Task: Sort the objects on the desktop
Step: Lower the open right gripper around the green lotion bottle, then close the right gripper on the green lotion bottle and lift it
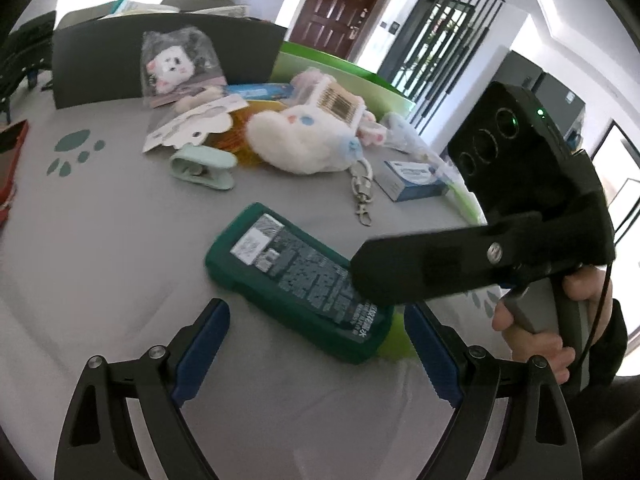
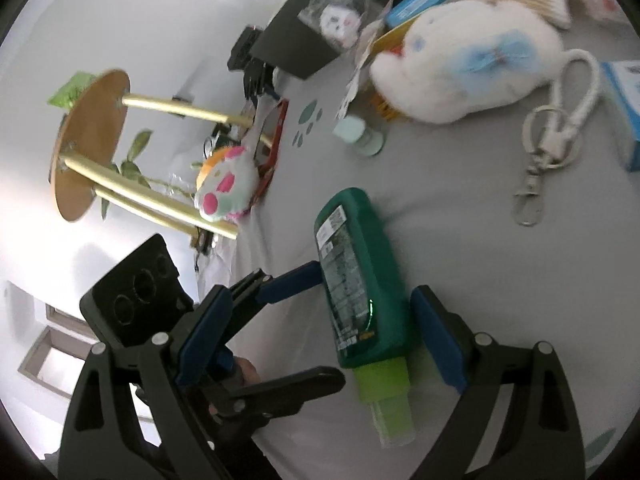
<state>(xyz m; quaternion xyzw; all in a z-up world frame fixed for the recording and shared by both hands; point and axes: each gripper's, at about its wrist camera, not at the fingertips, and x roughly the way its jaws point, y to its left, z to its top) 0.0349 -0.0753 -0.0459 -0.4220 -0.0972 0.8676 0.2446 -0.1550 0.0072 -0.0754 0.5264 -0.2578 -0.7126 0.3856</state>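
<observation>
- The green bottle [image 2: 362, 280] lies flat on the grey tabletop [image 2: 480, 264], between the right gripper [image 2: 320, 332]'s wide-open fingers, ungripped.
- The left gripper [image 1: 316, 352], also spread wide and empty, frames the bottle's lower end.

One green bottle [image 1: 304, 280], one white plush [image 1: 304, 140], one mint clip [image 1: 202, 168] — two blue boxes [image 1: 412, 180].
</observation>
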